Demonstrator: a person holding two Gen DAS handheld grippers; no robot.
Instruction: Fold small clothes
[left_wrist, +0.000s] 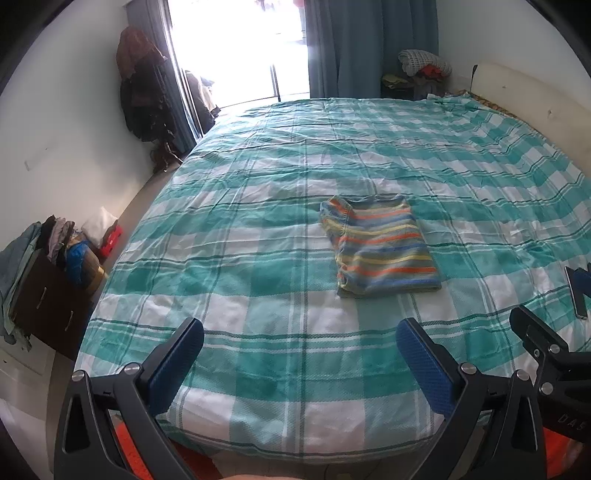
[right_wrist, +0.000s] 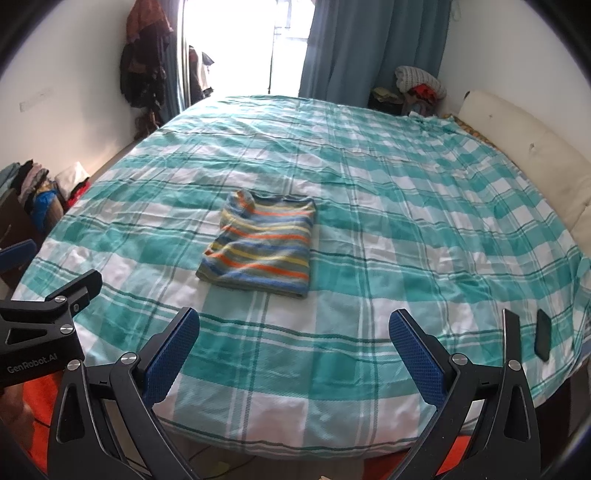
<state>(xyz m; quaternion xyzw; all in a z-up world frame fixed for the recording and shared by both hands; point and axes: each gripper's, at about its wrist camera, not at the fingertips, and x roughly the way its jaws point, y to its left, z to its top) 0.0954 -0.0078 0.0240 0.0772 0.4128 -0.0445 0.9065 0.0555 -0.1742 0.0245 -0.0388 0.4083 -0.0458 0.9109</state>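
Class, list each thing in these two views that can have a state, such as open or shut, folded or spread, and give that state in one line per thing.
Striped garment: folded into a neat rectangle, lying flat on the bed.
Checked bedcover: spread over the bed, lightly creased.
Left gripper: open, holding nothing.
Right gripper: open, holding nothing.
Blue curtain: drawn aside, doorway bright.
Dark phone: lying flat near the bed's right edge.

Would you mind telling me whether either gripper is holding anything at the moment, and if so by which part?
Nothing is held. The left gripper and right gripper are both open above the bed's near edge, apart from the folded striped garment.
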